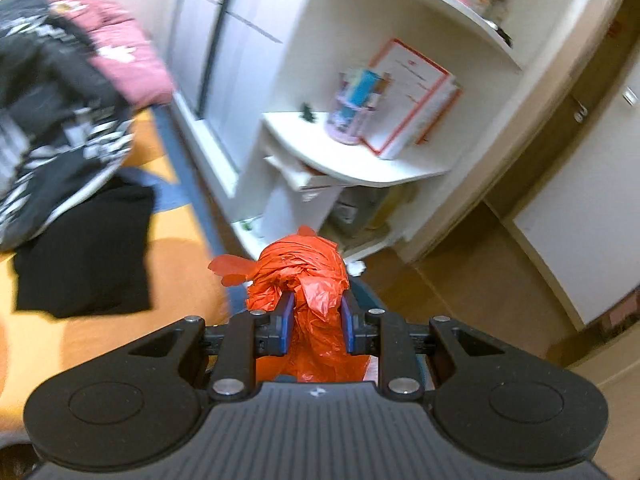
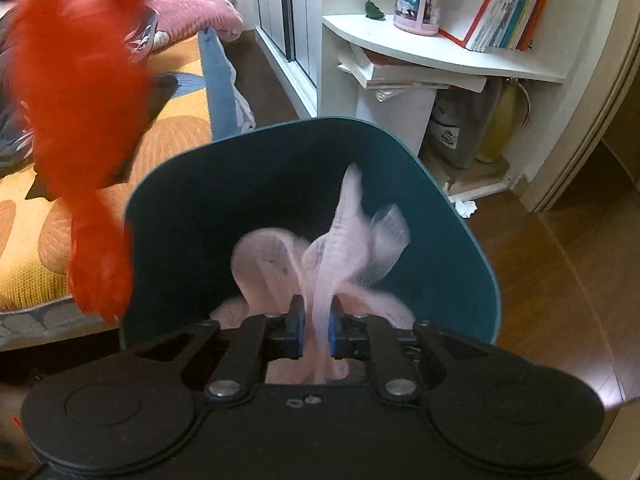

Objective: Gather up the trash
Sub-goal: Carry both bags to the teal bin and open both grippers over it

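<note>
In the left wrist view, the left gripper [image 1: 317,320] sat at lower centre, its blue pads clamped on a bunched red plastic bag [image 1: 298,276]. In the right wrist view, the right gripper [image 2: 316,330] held its jaws narrowly apart, blurred pale pink paper [image 2: 344,248] between them, over a teal bin [image 2: 452,216] at centre. The red bag hung blurred at upper left. A crumpled white scrap [image 2: 466,208] lay on the floor just right of the bin.

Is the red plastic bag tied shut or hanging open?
Shut, as far as shown: the red bag is bunched and twisted into a tight bundle, its neck pinched in the left tool. Whether it is knotted, cannot tell.
</note>
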Action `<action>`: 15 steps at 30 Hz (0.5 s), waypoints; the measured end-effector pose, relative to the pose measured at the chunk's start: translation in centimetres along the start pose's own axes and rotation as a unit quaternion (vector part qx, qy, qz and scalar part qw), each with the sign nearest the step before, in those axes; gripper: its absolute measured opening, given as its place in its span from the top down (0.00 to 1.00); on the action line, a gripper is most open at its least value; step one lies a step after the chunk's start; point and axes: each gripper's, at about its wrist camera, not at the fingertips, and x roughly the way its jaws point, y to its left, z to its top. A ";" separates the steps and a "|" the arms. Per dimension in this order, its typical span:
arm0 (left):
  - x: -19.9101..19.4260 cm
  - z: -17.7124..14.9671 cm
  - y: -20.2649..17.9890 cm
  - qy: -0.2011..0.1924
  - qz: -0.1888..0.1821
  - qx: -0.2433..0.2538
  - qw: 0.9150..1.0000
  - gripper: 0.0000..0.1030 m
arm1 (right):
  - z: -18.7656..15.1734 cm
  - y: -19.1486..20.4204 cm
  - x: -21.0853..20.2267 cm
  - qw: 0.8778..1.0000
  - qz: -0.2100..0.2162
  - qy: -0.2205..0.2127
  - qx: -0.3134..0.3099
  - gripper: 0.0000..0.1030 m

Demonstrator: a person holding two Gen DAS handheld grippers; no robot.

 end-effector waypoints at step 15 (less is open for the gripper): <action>15.4 -6.2 -1.5 0.127 0.038 0.051 0.990 0.77 | -1.6 -2.7 -2.5 0.999 0.037 -0.025 0.012 0.74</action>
